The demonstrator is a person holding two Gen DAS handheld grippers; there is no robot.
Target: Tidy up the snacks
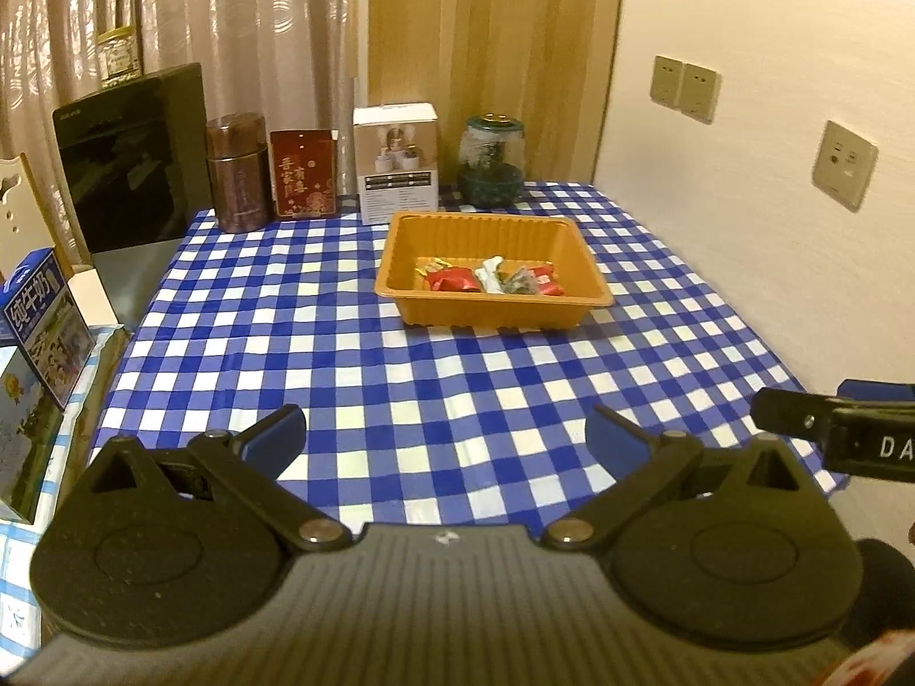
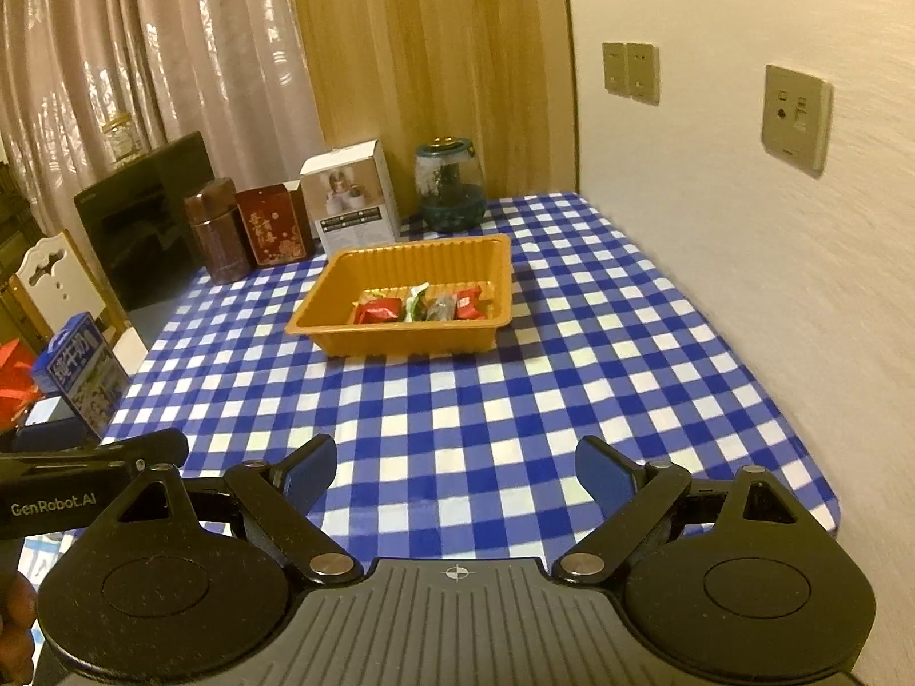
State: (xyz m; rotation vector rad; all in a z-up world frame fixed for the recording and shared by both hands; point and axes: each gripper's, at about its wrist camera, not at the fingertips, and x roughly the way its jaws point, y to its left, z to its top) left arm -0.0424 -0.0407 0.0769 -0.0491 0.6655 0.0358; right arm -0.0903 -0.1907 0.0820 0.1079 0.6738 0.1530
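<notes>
The snacks (image 1: pixel 492 280) lie together in the near half of the orange tray (image 1: pixel 400 240), a row of small wrapped pieces: red packets at either end, a white and green one and a dark one between them. From the left claw (image 1: pixel 446 437) the tray sits well ahead and a little to the right, on the blue and white checked tablecloth (image 1: pixel 286 314); from the right claw (image 2: pixel 454 471) the same tray (image 2: pixel 320 308) sits well ahead and slightly to the left, the snacks (image 2: pixel 420 306) plain against its ribbed floor.

Both claws stand wide open with nothing between their blue pads, only bare checked cloth (image 2: pixel 572 371) showing in the gap. They hang side by side over the near edge of the table, each seeing the other's black body at its own frame edge.

Beyond the tray, along the far edge, stand a brown tin (image 1: pixel 237 171), a red box with gold characters (image 1: pixel 303 171), a white carton (image 1: pixel 397 163) and a glass jar (image 1: pixel 492 163) with dark contents. Far left of the left claw sits a blue milk carton (image 1: pixel 48 320), with a black appliance (image 1: pixel 134 154) behind it. Right of both claws a pale wall carries wall sockets (image 2: pixel 795 117)
</notes>
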